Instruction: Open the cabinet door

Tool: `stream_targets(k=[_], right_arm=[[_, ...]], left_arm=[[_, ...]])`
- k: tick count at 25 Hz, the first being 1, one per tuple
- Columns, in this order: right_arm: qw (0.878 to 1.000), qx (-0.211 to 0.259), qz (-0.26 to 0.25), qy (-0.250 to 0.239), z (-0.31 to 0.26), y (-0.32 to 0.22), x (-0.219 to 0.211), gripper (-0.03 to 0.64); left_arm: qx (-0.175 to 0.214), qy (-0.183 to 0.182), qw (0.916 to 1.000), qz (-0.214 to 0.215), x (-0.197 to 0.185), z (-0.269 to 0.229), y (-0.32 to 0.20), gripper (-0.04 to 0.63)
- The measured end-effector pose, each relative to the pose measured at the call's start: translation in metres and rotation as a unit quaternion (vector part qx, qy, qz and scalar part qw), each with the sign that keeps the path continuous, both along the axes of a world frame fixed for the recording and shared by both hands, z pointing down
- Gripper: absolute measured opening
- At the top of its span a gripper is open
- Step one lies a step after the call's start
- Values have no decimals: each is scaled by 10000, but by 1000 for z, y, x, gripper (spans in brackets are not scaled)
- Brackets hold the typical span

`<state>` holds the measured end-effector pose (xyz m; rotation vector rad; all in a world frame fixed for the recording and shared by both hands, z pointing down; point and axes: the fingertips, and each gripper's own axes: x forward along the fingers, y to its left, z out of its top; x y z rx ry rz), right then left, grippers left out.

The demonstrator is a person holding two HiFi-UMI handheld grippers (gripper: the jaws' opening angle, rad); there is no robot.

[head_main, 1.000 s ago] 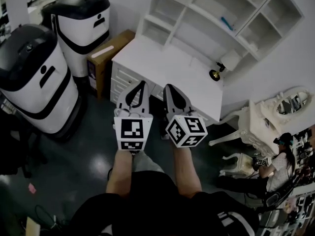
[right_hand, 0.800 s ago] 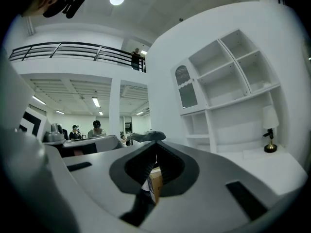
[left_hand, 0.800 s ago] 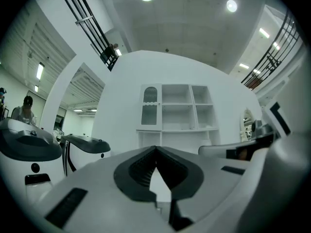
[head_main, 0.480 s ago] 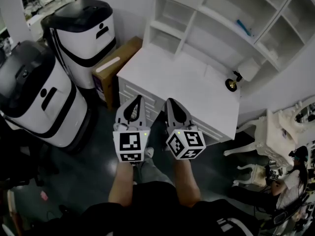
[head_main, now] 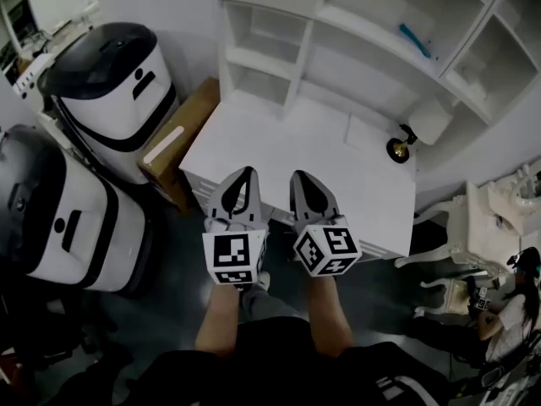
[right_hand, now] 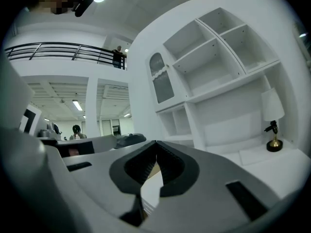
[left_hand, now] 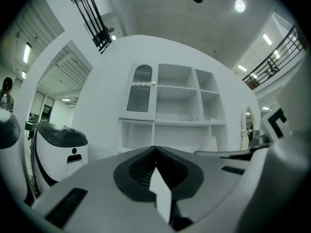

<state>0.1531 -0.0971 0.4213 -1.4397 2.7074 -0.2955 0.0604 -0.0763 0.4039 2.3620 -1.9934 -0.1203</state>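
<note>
Before you, matt white painted desk (head_main: 283, 152), shiny brass lamp base (head_main: 397, 150) on its right end, dull cardboard box (head_main: 173, 139) at its left.

Desk (head_main: 279, 155) bare across the middle, open room there. Cabinet (head_main: 355, 53) walls off the desk's back, lamp (head_main: 400, 147) at its back right corner. Box (head_main: 176, 138) and white machines (head_main: 114, 79) crowd its left, chair (head_main: 478, 231) its right.

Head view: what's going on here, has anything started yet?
A person holds a gripper in each hand, pointed at a white desk with a shelf unit on it. The left gripper and the right gripper both have their jaws shut with nothing between them. The cabinet door, at the unit's upper left, looks closed, and neither gripper touches it.
</note>
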Motion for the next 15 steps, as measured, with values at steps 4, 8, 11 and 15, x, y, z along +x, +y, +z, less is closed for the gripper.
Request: stream_targets(k=[4, 8, 11, 15], right_arm=[[9997, 249, -41, -28, -21, -34, 5, 20], [9990, 427, -95, -48, -36, -53, 5, 20], [9987, 476, -173, -60, -39, -60, 1, 20], [9988, 393, -266, -91, -38, -70, -3, 20]], left_arm=[[186, 17, 9997, 144, 15, -15, -33, 12], [309, -40, 9992, 267, 28, -27, -51, 12], [372, -81, 9989, 280, 30, -35, -61, 12], [483, -83, 9986, 208, 25, -40, -69, 12]])
